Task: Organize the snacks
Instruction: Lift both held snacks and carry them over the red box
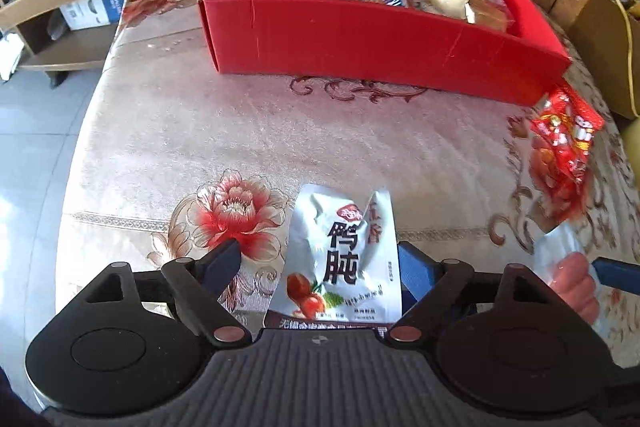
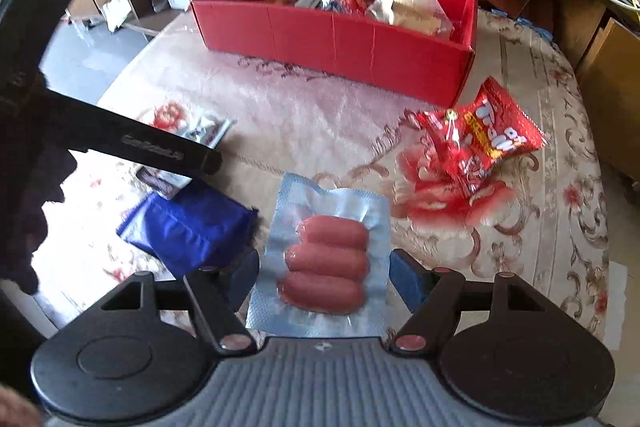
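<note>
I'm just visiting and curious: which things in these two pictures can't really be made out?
- Red box contents: both views, near wall hides the lower packets.
- White duck-gizzard pouch: left wrist view, bottom behind the hand-held gripper's body.
- Sausage pack: left wrist view, mostly hidden.
- Red snack bag: right wrist view, blurred print.

Red box (image 1: 360, 39), white pouch (image 1: 340, 255) with dark lettering, pink sausages (image 2: 326, 263), floral beige tablecloth (image 1: 200, 147)

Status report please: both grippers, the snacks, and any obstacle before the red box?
Left gripper open around white pouch. Right gripper shut on sausage pack. Red box path unobstructed.
</note>
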Tool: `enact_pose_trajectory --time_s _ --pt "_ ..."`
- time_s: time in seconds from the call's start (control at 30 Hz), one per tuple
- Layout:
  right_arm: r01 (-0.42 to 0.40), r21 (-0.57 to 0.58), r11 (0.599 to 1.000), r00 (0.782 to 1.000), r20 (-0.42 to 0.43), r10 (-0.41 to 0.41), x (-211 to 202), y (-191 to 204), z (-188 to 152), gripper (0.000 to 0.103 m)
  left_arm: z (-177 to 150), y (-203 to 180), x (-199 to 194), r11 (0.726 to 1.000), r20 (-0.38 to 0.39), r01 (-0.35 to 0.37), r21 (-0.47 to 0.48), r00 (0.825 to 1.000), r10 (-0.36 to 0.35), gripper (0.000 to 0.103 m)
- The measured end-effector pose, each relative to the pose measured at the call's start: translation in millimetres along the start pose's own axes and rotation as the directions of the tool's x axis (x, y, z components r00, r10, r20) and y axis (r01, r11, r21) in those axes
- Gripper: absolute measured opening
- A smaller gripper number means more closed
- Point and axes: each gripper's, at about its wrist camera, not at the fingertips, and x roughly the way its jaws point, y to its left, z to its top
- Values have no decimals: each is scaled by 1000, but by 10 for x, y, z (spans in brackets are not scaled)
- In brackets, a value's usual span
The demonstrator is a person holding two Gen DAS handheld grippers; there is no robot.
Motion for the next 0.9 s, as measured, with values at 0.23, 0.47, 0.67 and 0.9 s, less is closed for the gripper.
enact_pose_trajectory --time_s 0.23,0.47,0.67,0.9 --pt "12 21 1000 1000 7 -12 32 -18 127 73 -24 -210 -22 998 44 -5 68 999 2 62" --pt "19 13 1000 1000 13 -19 25 5 172 73 -175 -239 -98 998 24 -4 60 1000 3 62" --pt "35 29 999 998 42 -37 -75 -54 161 73 -193 -245 -299 998 34 -36 52 999 34 62" --pt "66 67 996 992 100 -72 -140 -126 325 73 -57 -386 -424 998 82 18 64 996 -23 62"
